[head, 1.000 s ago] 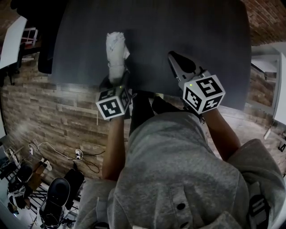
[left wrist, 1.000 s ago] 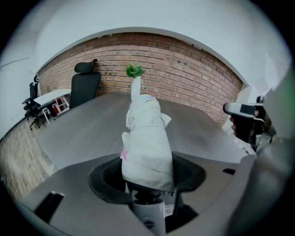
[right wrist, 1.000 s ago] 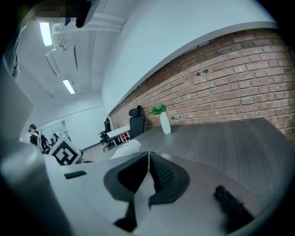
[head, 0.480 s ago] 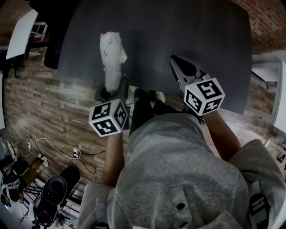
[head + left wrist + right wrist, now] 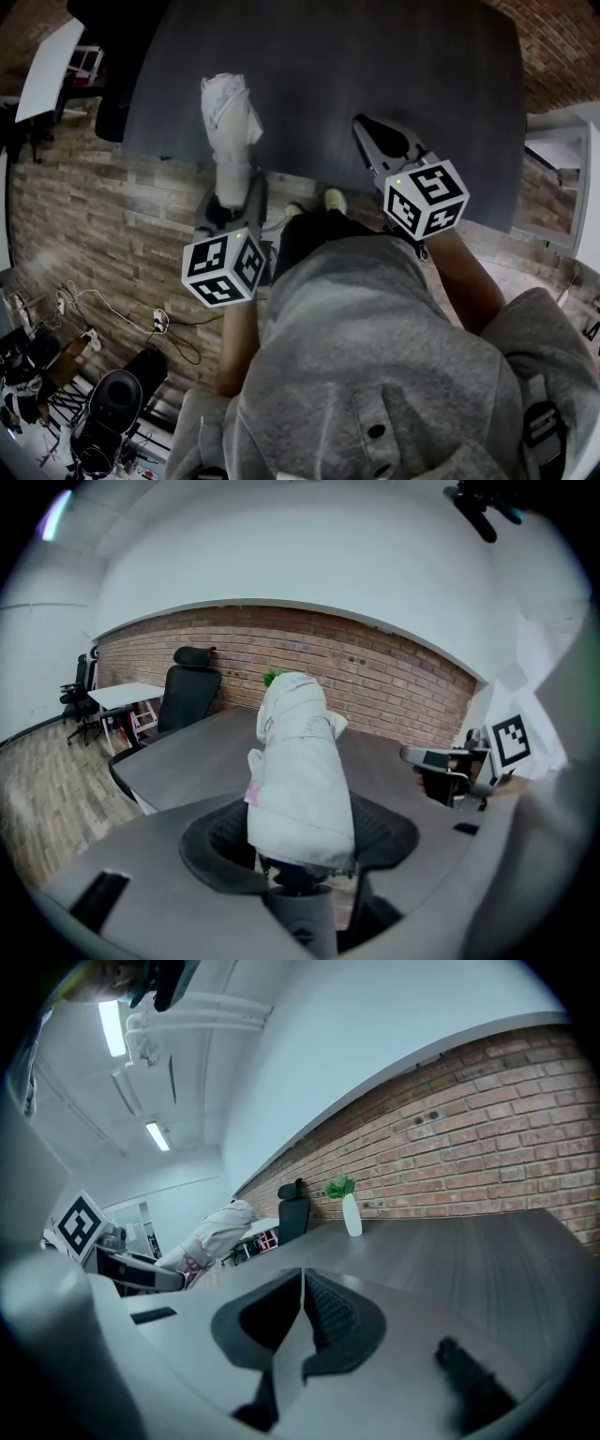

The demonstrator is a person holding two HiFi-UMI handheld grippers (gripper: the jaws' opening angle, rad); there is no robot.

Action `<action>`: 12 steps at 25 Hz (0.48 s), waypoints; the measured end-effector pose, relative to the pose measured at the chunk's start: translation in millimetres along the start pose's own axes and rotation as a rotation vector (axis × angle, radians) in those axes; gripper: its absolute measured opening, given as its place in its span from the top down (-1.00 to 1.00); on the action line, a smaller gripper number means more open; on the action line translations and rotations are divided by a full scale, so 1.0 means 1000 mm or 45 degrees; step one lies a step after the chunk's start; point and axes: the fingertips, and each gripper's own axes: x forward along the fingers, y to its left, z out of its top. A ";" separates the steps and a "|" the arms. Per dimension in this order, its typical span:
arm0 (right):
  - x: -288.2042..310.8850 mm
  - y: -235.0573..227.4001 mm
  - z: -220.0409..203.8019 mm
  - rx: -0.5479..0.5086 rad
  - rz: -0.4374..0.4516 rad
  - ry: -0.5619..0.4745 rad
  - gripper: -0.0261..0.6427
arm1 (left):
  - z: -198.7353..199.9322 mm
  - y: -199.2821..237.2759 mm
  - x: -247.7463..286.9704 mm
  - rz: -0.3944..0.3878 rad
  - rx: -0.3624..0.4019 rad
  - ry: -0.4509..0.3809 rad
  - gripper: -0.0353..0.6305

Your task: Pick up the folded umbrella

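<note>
Pinching umbrella (image 5: 228, 117) by near end, left gripper (image 5: 231, 195) held it pointing 12 o'clock; right gripper (image 5: 373, 141), 3 o'clock, jaws together.

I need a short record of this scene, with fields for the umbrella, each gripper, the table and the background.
held thing: white folded umbrella, gripped near its handle end, tip pointing away over the table
left gripper: shut on the folded umbrella
right gripper: shut, nothing between its jaws, held over the table
table: dark grey, long
background: brick wall, black office chair, white vase with a green plant
</note>
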 end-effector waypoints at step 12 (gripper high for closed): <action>-0.029 0.056 0.000 -0.069 -0.012 -0.037 0.85 | -0.011 0.010 -0.056 -0.013 0.021 -0.092 0.13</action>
